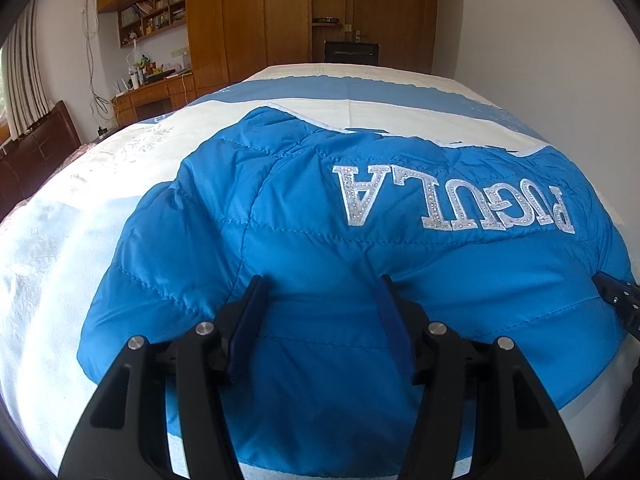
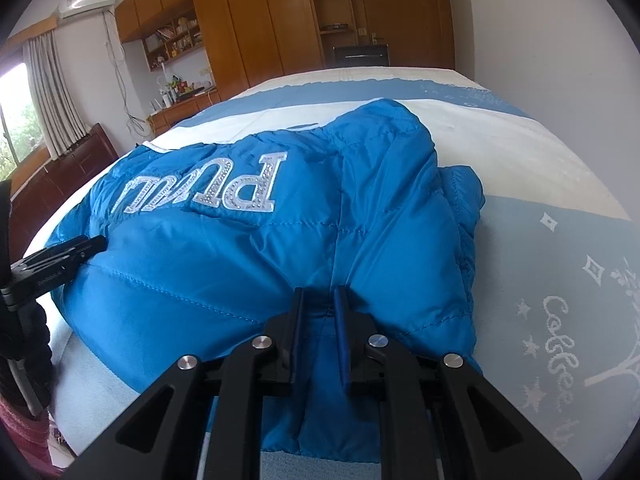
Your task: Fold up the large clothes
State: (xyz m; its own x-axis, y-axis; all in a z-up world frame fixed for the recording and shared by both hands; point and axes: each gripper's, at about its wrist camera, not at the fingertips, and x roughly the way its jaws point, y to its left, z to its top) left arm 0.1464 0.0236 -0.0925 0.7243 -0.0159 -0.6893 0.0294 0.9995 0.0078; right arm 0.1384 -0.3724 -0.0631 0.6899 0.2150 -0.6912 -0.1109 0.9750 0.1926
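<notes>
A blue quilted puffer jacket (image 1: pixel 320 240) with silver rhinestone letters lies on the bed, back side up, its sleeves folded in. It also fills the right wrist view (image 2: pixel 248 256). My left gripper (image 1: pixel 320 284) is open, its fingers resting wide apart on the jacket's near edge. My right gripper (image 2: pixel 320 296) is nearly closed and pinches a fold of the jacket's near edge. The right gripper's tip shows at the right edge of the left wrist view (image 1: pixel 618 300). The left gripper's tip shows at the left of the right wrist view (image 2: pixel 60 260).
The bed (image 1: pixel 120 168) has a white and blue cover with star prints (image 2: pixel 568 280). A dark wooden headboard (image 1: pixel 36 152) stands at the left. Wooden wardrobes (image 1: pixel 256 16) and a cluttered desk (image 1: pixel 156 84) line the far wall.
</notes>
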